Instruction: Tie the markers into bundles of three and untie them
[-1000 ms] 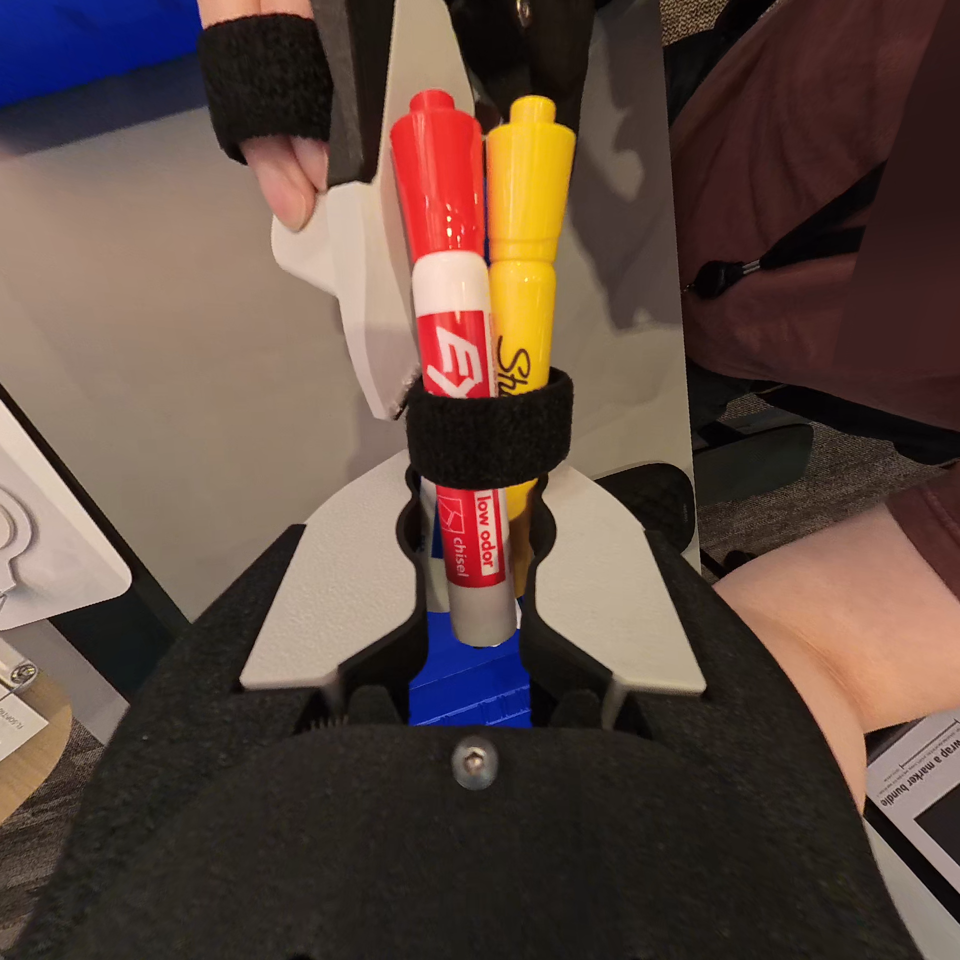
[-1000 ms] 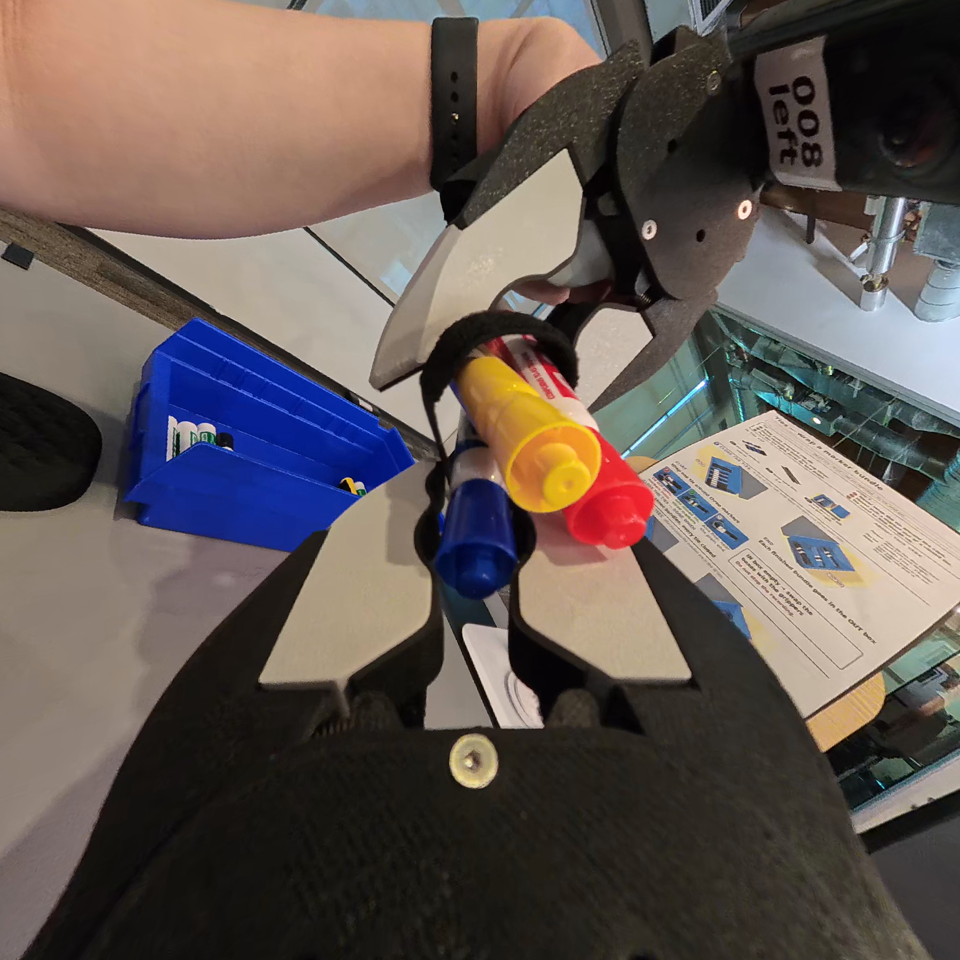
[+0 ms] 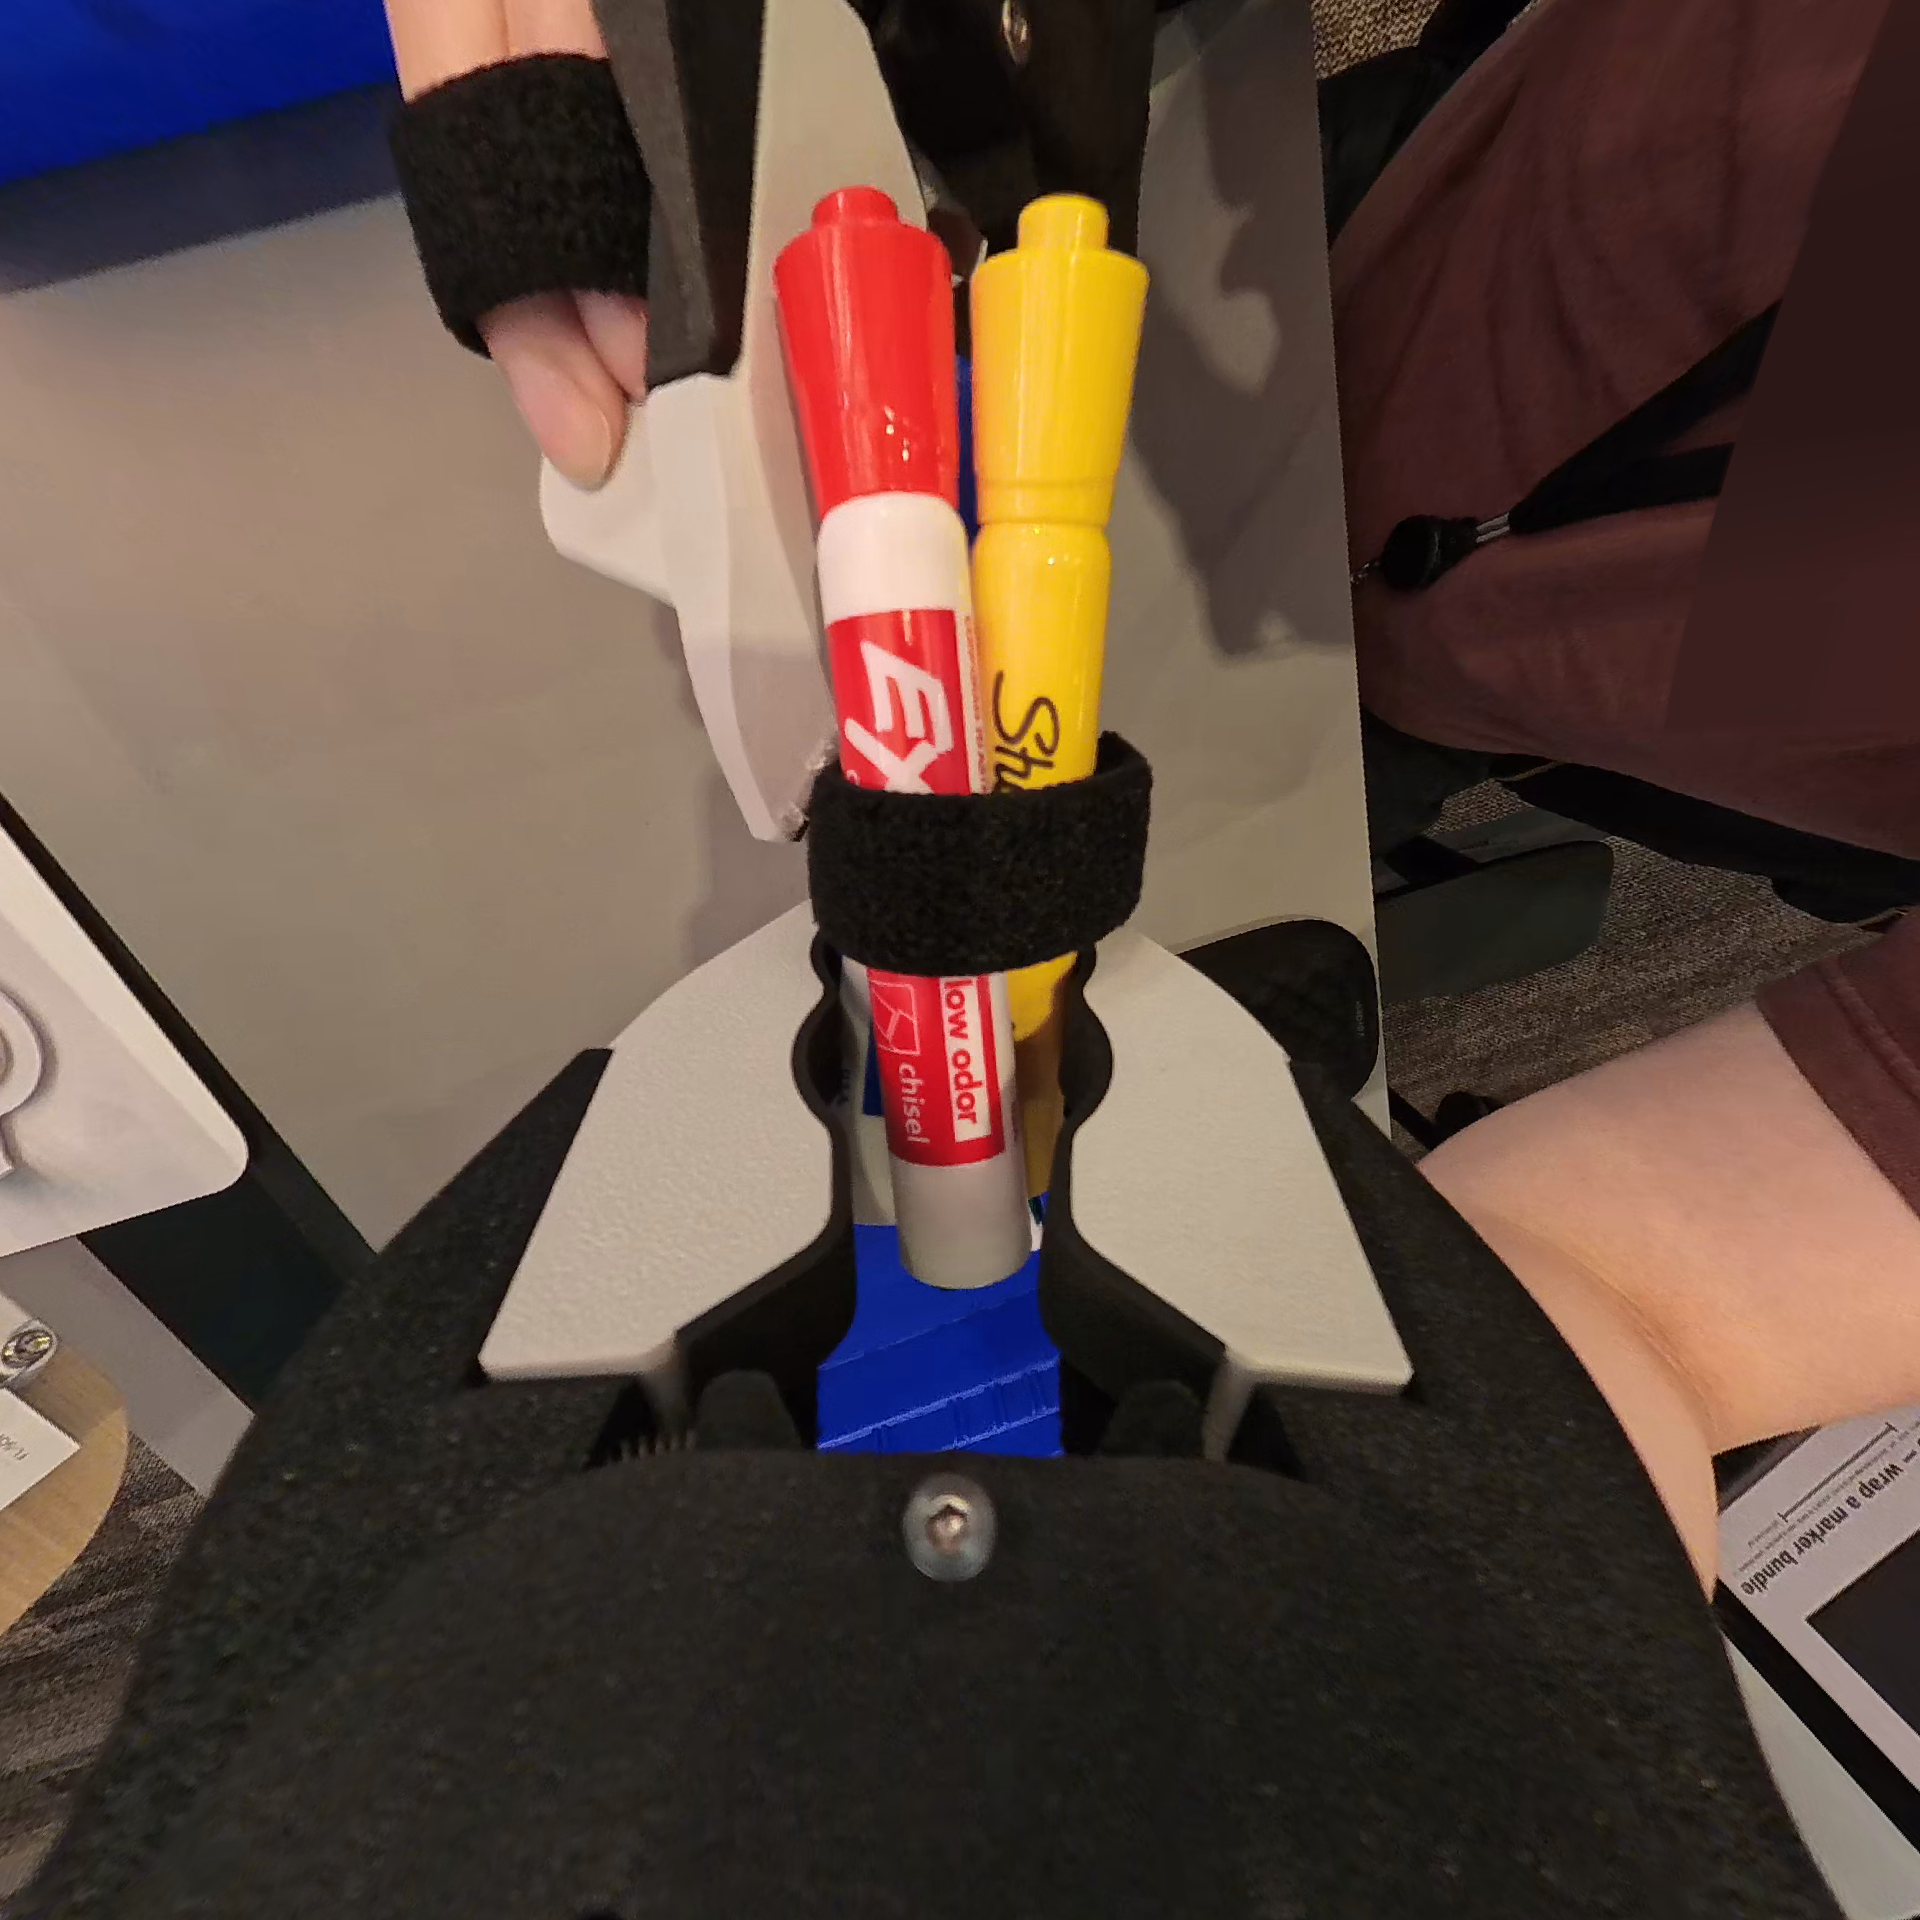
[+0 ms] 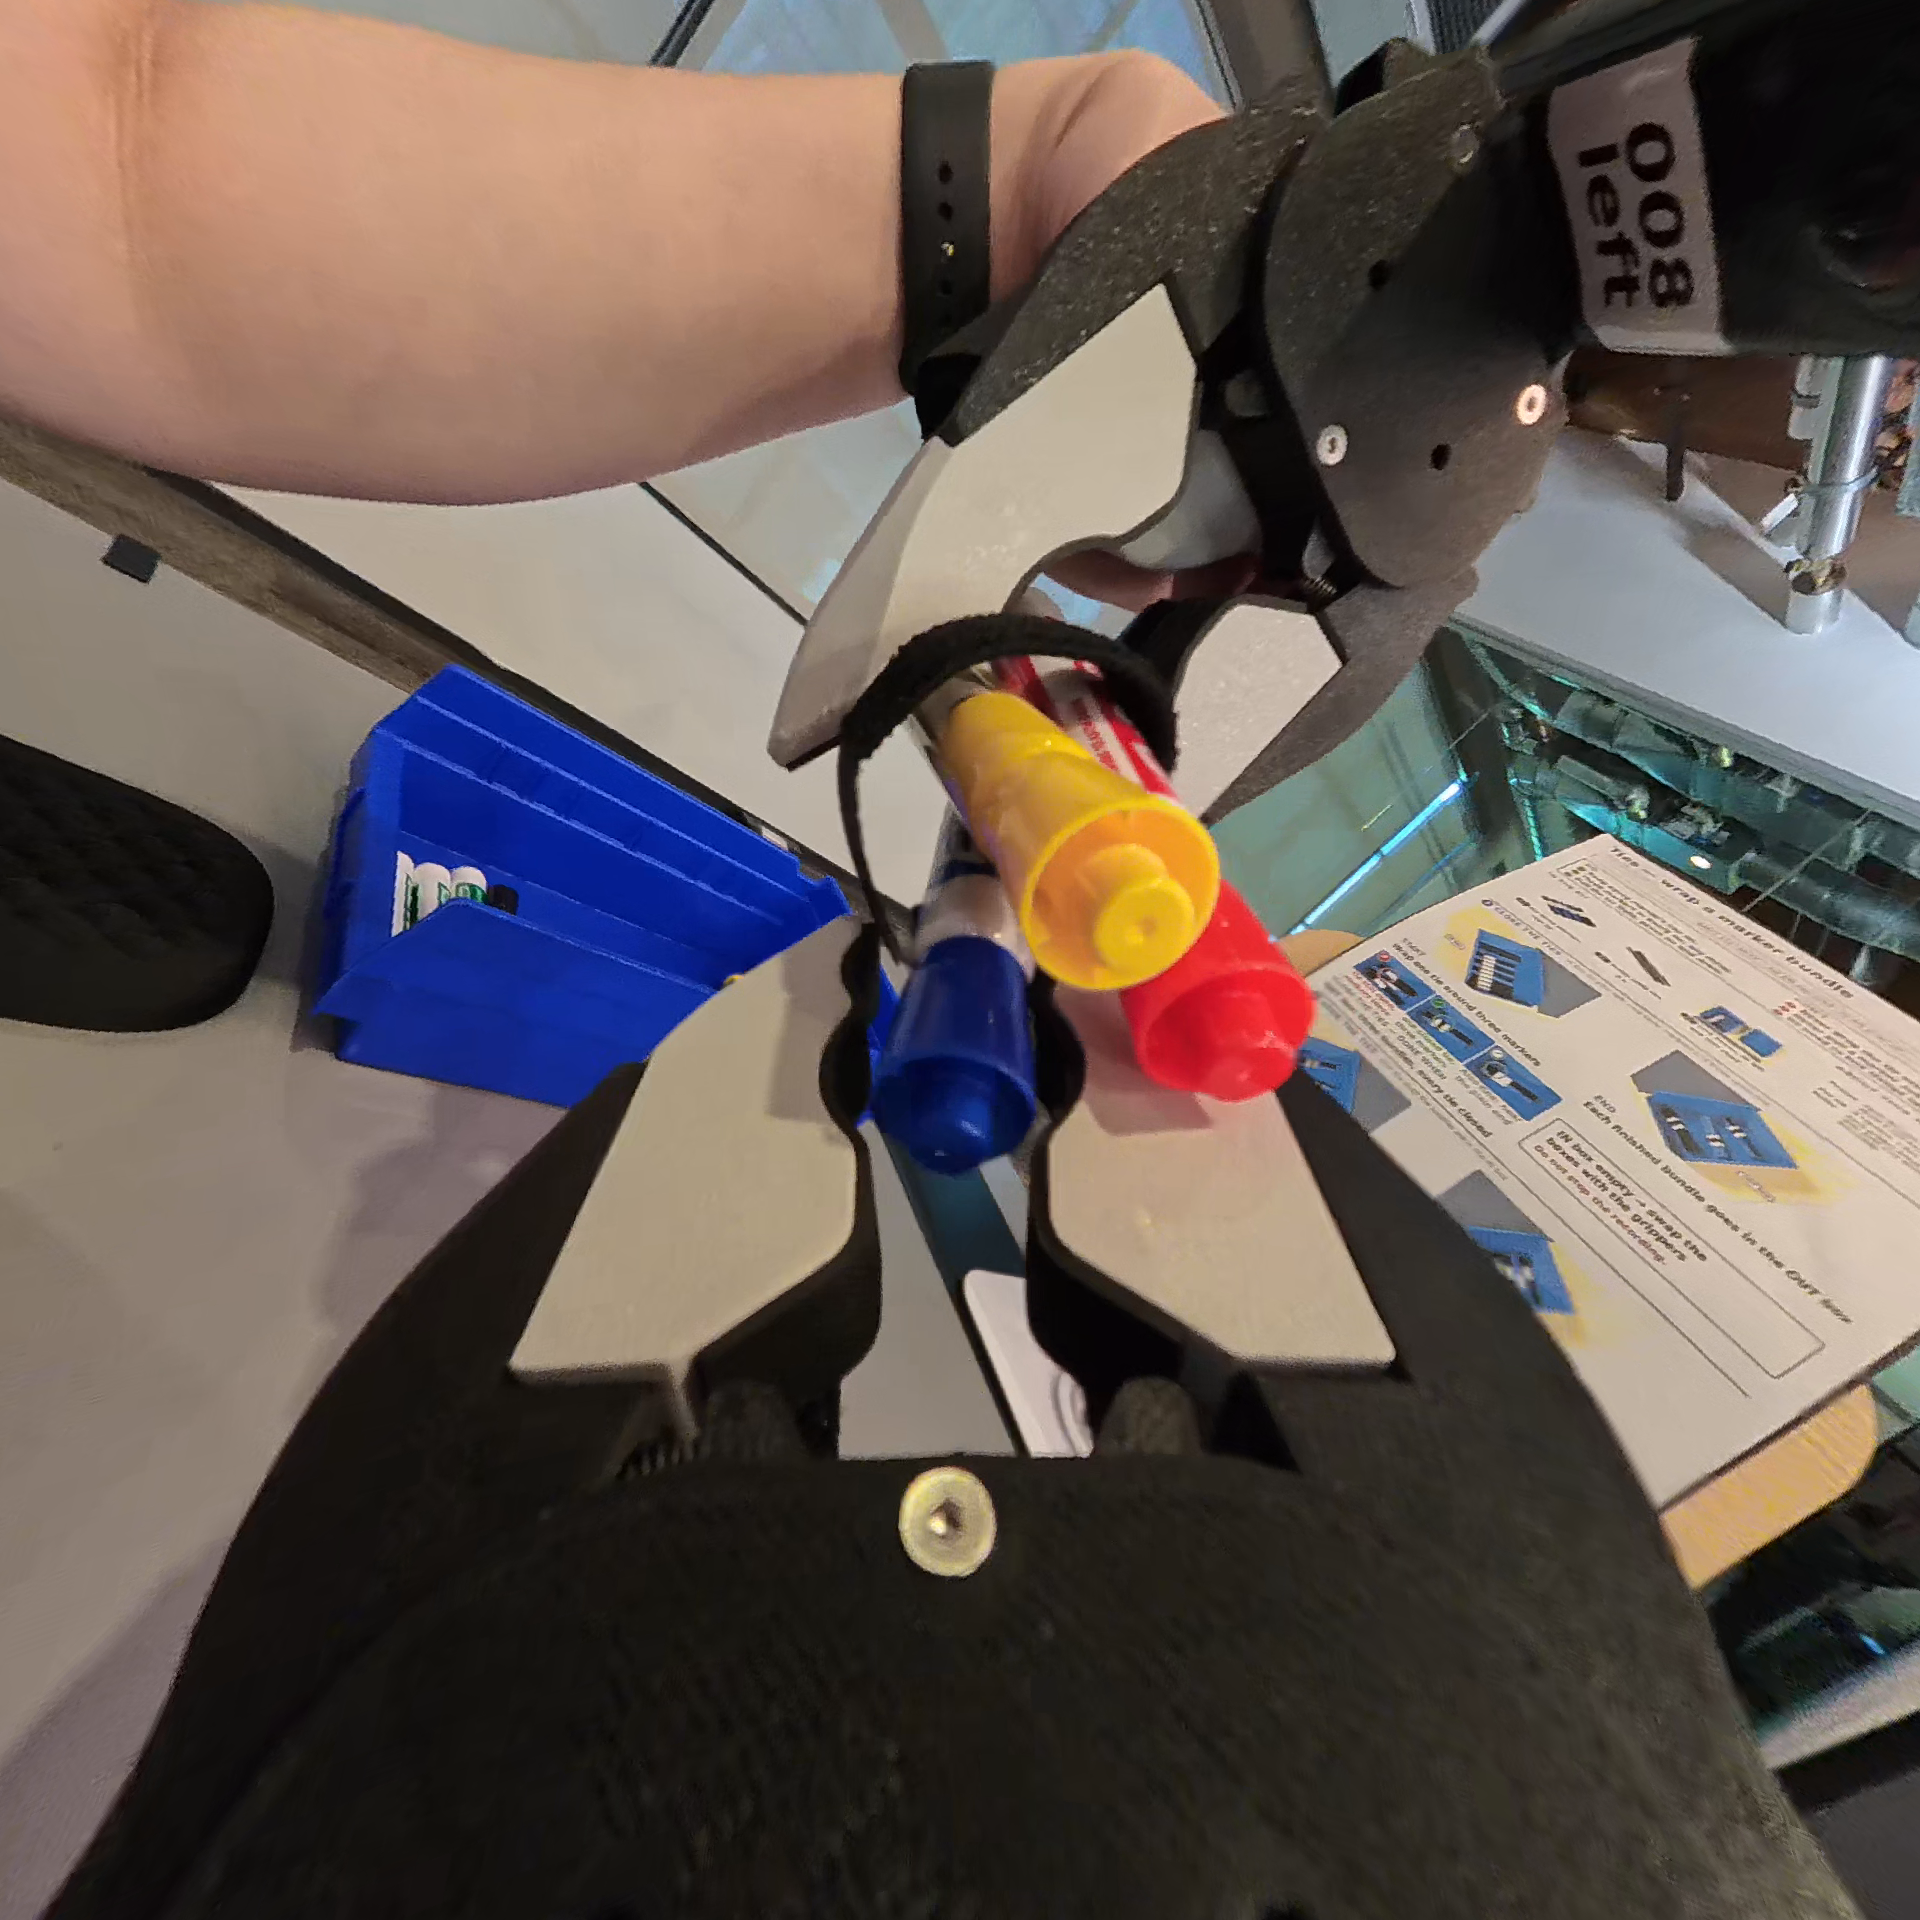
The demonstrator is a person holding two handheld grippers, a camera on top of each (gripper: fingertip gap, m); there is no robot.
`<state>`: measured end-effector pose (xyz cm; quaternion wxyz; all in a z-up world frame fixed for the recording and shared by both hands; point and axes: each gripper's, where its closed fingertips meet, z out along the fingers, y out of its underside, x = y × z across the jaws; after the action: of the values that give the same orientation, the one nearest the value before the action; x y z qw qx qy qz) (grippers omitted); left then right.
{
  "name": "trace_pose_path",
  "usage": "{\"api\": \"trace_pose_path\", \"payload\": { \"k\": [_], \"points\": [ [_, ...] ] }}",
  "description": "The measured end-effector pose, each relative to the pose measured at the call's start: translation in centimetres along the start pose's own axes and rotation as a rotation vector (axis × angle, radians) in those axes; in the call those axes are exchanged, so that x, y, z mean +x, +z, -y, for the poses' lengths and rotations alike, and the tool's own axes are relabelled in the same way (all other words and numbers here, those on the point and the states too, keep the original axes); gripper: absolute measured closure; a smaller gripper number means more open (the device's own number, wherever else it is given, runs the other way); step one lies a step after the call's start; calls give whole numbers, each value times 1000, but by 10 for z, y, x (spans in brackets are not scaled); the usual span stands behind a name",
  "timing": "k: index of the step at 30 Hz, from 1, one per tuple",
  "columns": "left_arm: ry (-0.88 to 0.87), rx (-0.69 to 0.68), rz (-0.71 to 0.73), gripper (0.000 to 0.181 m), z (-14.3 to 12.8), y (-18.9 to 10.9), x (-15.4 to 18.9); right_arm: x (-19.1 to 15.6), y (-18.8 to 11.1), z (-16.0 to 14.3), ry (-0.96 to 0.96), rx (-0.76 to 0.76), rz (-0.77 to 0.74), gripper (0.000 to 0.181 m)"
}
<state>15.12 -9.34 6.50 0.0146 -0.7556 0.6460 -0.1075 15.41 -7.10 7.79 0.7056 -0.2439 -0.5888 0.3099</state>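
markers (image 3: 940,727), red, yellow and blue, ringed by a black strap (image 3: 977,862) and held off the bench: my left hand-held gripper (image 3: 951,1049) clamps their tail ends, my right hand-held gripper (image 4: 951,1049) pinches the strap's tail beside the blue cap, so i judge the bundling near done or untying just starting.

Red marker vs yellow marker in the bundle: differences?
Red marker has a white band and a grey end; yellow marker is yellow all over. Red's barrel end reaches lower between the left hand-held gripper's fingers. Both stand capped, side by side, inside the black strap.
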Motion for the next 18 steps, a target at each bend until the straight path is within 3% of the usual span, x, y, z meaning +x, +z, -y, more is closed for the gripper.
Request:
{"api": "trace_pose_path", "payload": {
  "k": [1,18],
  "points": [
    [2,0,-2,142,0,0,1,0,0,0,16,9,3,157],
    [4,16,22,142,0,-5,0,-3,1,1,65,28,34,146]
  ]
}}
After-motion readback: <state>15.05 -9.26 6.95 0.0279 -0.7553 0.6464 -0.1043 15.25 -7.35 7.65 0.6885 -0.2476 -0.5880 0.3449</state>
